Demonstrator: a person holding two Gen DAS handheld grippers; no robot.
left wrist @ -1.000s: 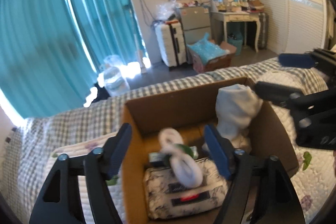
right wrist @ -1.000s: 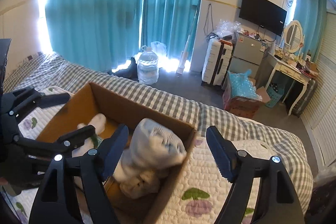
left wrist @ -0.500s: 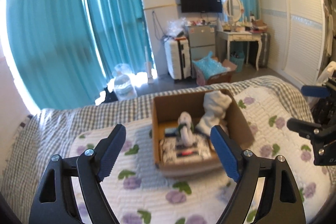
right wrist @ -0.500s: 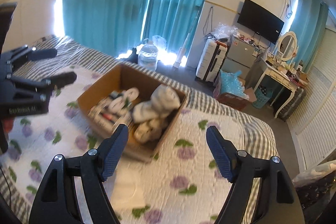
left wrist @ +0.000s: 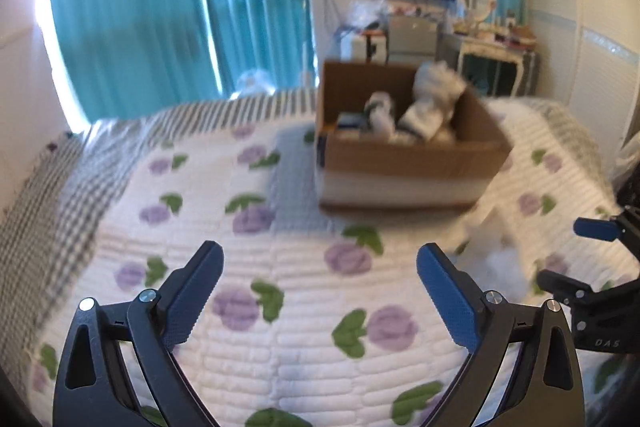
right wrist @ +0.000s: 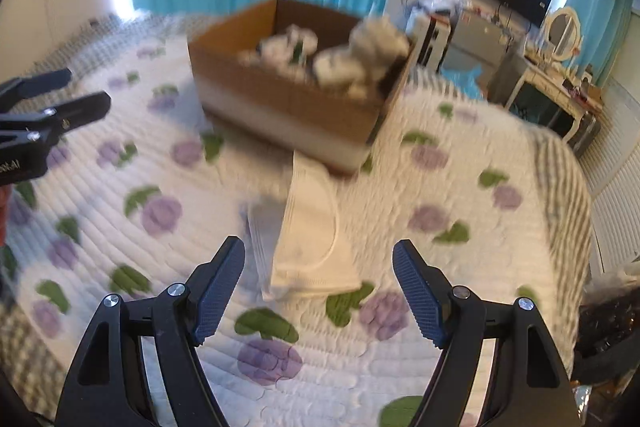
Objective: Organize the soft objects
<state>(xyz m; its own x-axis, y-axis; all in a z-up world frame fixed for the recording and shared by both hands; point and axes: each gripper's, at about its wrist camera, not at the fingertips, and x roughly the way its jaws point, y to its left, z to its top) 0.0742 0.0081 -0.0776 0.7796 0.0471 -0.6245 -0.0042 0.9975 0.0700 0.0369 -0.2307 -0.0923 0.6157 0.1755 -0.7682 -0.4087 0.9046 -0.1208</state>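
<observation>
Left tongs [left wrist: 320, 263] opening – empty | right tongs [right wrist: 318, 263] wide | quilt [left wrist: 304, 307] bare below

White letters, seemingly "DAS", stand on the right tongs [left wrist: 576, 255] body; other print is too blurred.

Cardboard box [right wrist: 280, 107]: open-topped, brown with a pale band along its lower side, standing upright on the quilted bedspread [right wrist: 460, 219]. It holds several soft white items [right wrist: 360, 55], rolled or bundled and heaped against one another, the tallest rising above the rim; details are blurred. Folded white garment [right wrist: 312, 239]: lies flat on the bedspread just in front of the box's near corner, outside the box. In the left wrist view, it appears as a blurred white patch [left wrist: 496, 259].
</observation>
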